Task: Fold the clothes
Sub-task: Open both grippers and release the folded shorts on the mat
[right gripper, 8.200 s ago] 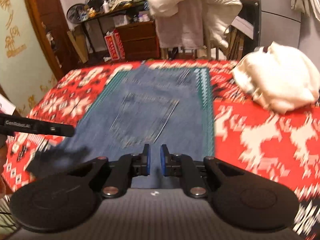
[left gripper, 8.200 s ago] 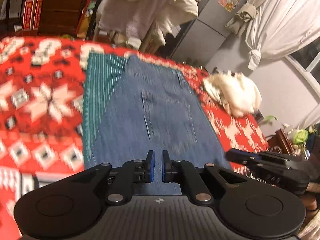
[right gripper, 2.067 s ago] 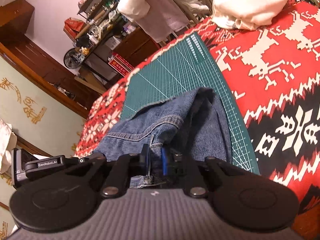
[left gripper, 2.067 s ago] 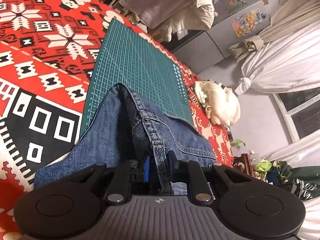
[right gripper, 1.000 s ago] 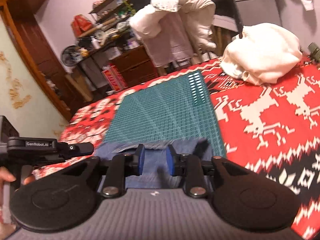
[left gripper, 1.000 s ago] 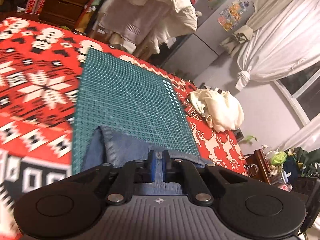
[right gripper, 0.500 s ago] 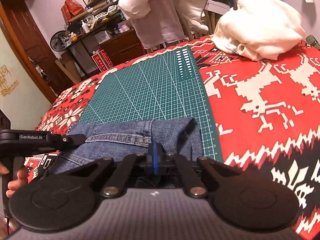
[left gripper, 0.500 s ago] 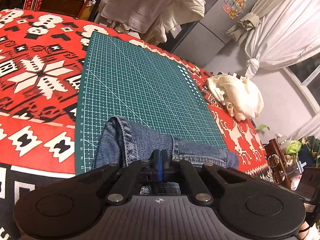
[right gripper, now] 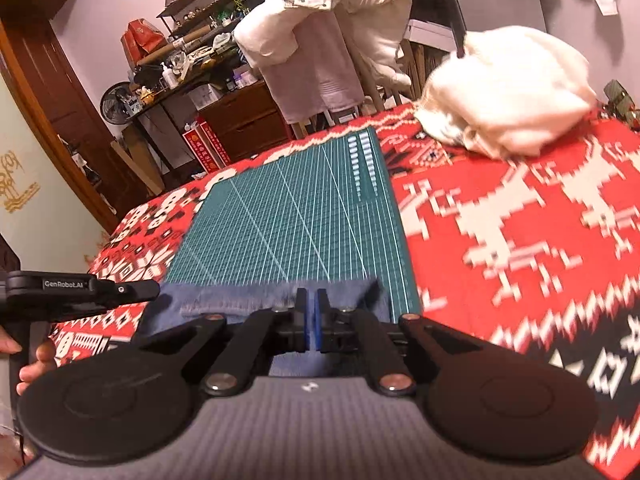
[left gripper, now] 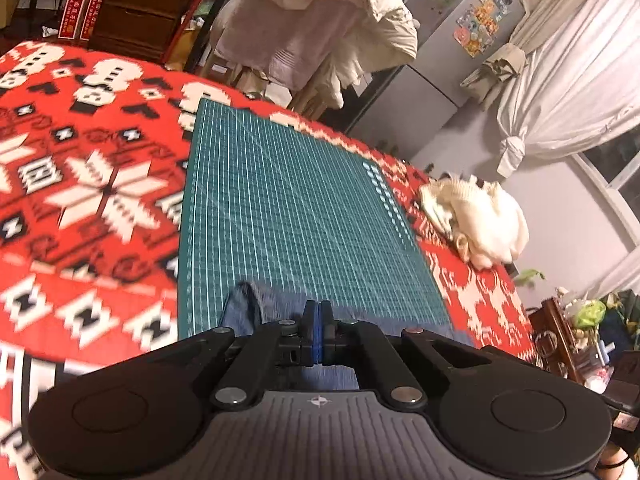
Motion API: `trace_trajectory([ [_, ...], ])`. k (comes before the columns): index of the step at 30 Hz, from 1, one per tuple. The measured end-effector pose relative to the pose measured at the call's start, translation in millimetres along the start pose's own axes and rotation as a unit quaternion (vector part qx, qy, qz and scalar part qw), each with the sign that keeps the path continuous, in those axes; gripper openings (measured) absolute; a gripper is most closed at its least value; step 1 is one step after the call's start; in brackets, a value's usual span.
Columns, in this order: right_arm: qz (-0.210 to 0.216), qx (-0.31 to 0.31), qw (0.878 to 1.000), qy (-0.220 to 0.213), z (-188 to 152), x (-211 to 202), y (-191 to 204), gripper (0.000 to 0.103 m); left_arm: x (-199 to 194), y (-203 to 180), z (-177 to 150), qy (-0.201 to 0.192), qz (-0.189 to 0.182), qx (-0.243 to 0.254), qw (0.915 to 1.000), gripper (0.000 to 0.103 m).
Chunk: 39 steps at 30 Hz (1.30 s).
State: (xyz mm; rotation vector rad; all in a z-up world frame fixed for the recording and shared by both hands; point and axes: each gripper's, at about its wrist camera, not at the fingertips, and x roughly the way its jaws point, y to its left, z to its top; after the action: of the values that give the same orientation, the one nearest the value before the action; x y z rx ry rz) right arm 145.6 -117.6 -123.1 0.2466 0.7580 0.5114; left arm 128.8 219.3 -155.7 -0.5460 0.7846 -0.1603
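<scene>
The blue jeans [left gripper: 246, 308] lie folded at the near end of the green cutting mat [left gripper: 288, 216], mostly hidden under my grippers. My left gripper [left gripper: 319, 314] hovers over the fold, its blue pads pressed together with no cloth between them. In the right wrist view the jeans [right gripper: 240, 300] show as a flat band across the green cutting mat [right gripper: 296, 216]. My right gripper [right gripper: 311, 312] is above them, its pads almost touching and empty. The left gripper [right gripper: 120, 290] appears there at the left edge, held by a hand [right gripper: 36, 364].
A red patterned blanket [left gripper: 88, 184] covers the table. A cream garment [left gripper: 480, 224] is heaped at the right; the same cream garment [right gripper: 508, 92] lies at the far right. Behind the table stand a clothes-draped chair [right gripper: 328, 40], a dresser [left gripper: 136, 20] and a fridge [left gripper: 452, 48].
Both grippers held the jeans' waistband two seconds ago and let go about a second ago. Both then shut empty. Since half a second ago both views have lifted slightly.
</scene>
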Motion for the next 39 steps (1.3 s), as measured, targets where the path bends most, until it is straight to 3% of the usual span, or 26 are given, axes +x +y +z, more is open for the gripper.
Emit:
trace_trajectory([
  [3,-0.012,-0.005,1.000,0.012,4,17,1,0.002,11,6,3,0.011,0.018,-0.002,0.9998,0.001],
  [7,-0.025,0.007,0.999,0.021,-5,24,-13,0.000,11,20,-3,0.007,0.005,-0.013,0.9999,0.003],
  [15,-0.032,0.040,0.998,0.020,-15,0,-31,0.002,-3,19,-8,0.001,0.007,-0.019,0.9998,0.000],
  [19,-0.005,0.006,1.000,0.002,-11,-12,-6,0.003,-16,4,-12,0.000,-0.012,-0.010,0.9999,0.000],
  [22,0.013,-0.044,0.999,0.012,-10,0,23,0.004,-14,-16,-18,0.015,-0.030,0.009,0.9994,0.000],
  [26,0.010,-0.082,0.996,0.031,-15,22,47,0.003,0,-33,-30,0.031,-0.016,0.042,0.9985,0.000],
  [29,0.002,-0.085,0.996,0.039,-23,30,45,0.000,8,-28,-38,0.038,0.001,0.048,0.9981,0.002],
  [39,0.001,-0.073,0.996,0.042,-32,17,25,0.000,-2,-8,-43,0.030,-0.001,0.029,0.9991,0.003],
])
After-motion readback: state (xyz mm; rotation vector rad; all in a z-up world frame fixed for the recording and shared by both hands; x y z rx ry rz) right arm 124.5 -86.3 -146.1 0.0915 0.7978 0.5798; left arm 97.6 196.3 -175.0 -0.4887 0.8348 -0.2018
